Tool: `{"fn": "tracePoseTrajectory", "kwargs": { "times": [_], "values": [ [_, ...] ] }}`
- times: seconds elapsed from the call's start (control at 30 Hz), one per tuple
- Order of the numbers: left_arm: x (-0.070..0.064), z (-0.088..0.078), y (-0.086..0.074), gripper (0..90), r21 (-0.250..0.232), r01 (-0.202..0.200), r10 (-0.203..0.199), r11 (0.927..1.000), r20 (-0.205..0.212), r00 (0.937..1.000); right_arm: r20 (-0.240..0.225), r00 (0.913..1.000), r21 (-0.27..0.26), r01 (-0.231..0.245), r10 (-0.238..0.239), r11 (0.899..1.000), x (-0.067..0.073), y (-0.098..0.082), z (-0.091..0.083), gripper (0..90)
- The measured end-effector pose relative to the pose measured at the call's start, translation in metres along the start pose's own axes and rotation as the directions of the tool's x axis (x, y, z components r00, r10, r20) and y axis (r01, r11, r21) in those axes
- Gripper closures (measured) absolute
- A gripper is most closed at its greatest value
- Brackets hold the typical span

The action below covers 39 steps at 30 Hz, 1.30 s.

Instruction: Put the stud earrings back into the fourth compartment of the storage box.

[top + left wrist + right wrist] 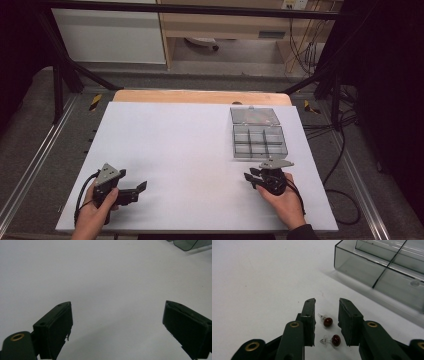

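Down at the near right of the white bench (pixel 200 150), the right claw (pixel 326 315) stands with its jaws drawn fairly narrow around two dark red stud earrings. One earring (pixel 328 321) lies farther out between the jaws, the other earring (pixel 335 340) nearer the camera, close to the right-hand jaw; whether either pad touches them I cannot tell, and both studs lie flat on the sheet with their posts pointing left. Just beyond them sits a smoky clear compartment box (pixel 387 267), its lid (pixel 254 116) folded open toward the far edge (six compartments show in the high view). Over at the near left, the left claw (pixel 117 315) rests wide, with bare white surface between its jaws. Each claw is held in one of the person's hands.
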State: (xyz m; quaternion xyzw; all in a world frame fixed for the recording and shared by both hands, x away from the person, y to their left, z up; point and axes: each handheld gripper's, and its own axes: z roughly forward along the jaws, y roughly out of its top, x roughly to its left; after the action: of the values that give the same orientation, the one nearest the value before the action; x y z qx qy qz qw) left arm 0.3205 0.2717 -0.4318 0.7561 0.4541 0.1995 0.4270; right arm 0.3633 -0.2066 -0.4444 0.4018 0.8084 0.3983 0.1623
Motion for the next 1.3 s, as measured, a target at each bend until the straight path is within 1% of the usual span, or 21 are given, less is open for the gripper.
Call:
{"fn": "tracePoseTrajectory", "kwargs": {
  "times": [0.13, 0.27, 0.37, 0.43, 0.5, 0.6, 0.73, 0.8, 0.87, 0.97, 1.0, 1.03, 1.13, 1.17, 1.23, 1.27, 1.3],
  "values": [
    [0.0, 0.0, 0.0, 9.7, 0.002, -0.003, 0.003, 1.0, 0.001, 1.0, -0.001, 0.9998, 0.03, 0.02, -0.02, 0.999, 0.0, -0.001, 0.005, 69.5],
    [-0.001, 0.001, 0.0, 9.7, 0.006, -0.006, 0.006, 1.0, 0.001, 1.0, -0.001, 0.9995, 0.041, 0.031, -0.031, 0.999, -0.002, -0.002, 0.009, 71.7],
    [-0.001, 0.001, 0.0, 9.7, 0.011, -0.008, 0.008, 0.9999, 0.004, 1.0, 0.013, 0.9995, 0.042, 0.03, -0.031, 0.999, -0.003, -0.002, 0.009, 74.9],
    [-0.001, 0.001, 0.0, 9.7, 0.013, -0.01, 0.01, 0.9999, 0.005, 0.9999, 0.009, 0.9996, 0.049, 0.028, -0.029, 0.998, -0.003, -0.003, 0.01, 75.8],
    [-0.002, 0.002, 0.0, 9.7, 0.016, -0.013, 0.013, 0.9998, 0.006, 0.9999, 0.007, 0.999, 0.059, 0.043, -0.044, 0.997, -0.003, -0.003, 0.012, 76.1],
    [-0.002, 0.002, 0.0, 9.7, 0.016, -0.014, 0.014, 0.9998, 0.007, 0.9999, -0.001, 0.9984, 0.063, 0.056, -0.056, 0.996, -0.002, -0.003, 0.013, 79.1],
    [-0.003, 0.002, -0.001, 9.7, 0.021, -0.017, 0.017, 0.9996, 0.01, 0.9998, -0.012, 0.9977, 0.062, 0.068, -0.067, 0.996, -0.001, -0.003, 0.014, 86.6],
    [-0.003, 0.002, -0.001, 9.7, 0.022, -0.018, 0.017, 0.9996, 0.01, 0.9998, -0.016, 0.9976, 0.06, 0.068, -0.068, 0.996, -0.002, -0.003, 0.014, 87.0],
    [-0.003, 0.003, -0.001, 9.7, 0.023, -0.019, 0.019, 0.9996, 0.01, 0.9998, -0.017, 0.9976, 0.059, 0.068, -0.067, 0.996, -0.002, -0.003, 0.014, 86.7],
    [-0.003, 0.003, -0.001, 9.7, 0.024, -0.018, 0.018, 0.9995, 0.012, 0.9998, -0.022, 0.9984, 0.053, 0.054, -0.053, 0.997, -0.001, -0.003, 0.014, 82.2],
    [-0.003, 0.003, -0.001, 9.7, 0.024, -0.018, 0.018, 0.9995, 0.012, 0.9998, -0.022, 0.9984, 0.053, 0.054, -0.053, 0.997, -0.001, -0.003, 0.014, 82.2],
    [-0.003, 0.003, -0.001, 9.7, 0.025, -0.019, 0.019, 0.9995, 0.011, 0.9998, -0.032, 0.9985, 0.035, 0.045, -0.044, 0.998, 0.0, -0.001, 0.013, 79.9],
    [-0.003, 0.003, -0.001, 9.7, 0.025, -0.019, 0.019, 0.9995, 0.012, 0.9998, -0.049, 0.9984, 0.013, 0.028, -0.028, 1.0, 0.003, 0.002, 0.013, 74.5],
    [-0.003, 0.003, -0.001, 9.7, 0.025, -0.019, 0.019, 0.9995, 0.012, 0.9997, -0.061, 0.9977, 0.001, 0.029, -0.029, 1.0, 0.006, 0.003, 0.013, 72.2],
    [-0.003, 0.003, -0.001, 9.7, 0.026, -0.019, 0.019, 0.9995, 0.012, 0.9997, -0.074, 0.9965, -0.002, 0.04, -0.04, 0.999, 0.01, 0.004, 0.014, 67.9],
    [-0.003, 0.003, -0.001, 9.7, 0.026, -0.019, 0.019, 0.9995, 0.012, 0.9997, -0.074, 0.9965, -0.002, 0.04, -0.04, 0.999, 0.01, 0.004, 0.014, 67.9],
    [-0.003, 0.003, -0.001, 9.7, 0.026, -0.02, 0.02, 0.9995, 0.012, 0.9997, -0.089, 0.9945, -0.006, 0.055, -0.055, 0.998, 0.016, 0.006, 0.017, 65.0]
  ]
}}
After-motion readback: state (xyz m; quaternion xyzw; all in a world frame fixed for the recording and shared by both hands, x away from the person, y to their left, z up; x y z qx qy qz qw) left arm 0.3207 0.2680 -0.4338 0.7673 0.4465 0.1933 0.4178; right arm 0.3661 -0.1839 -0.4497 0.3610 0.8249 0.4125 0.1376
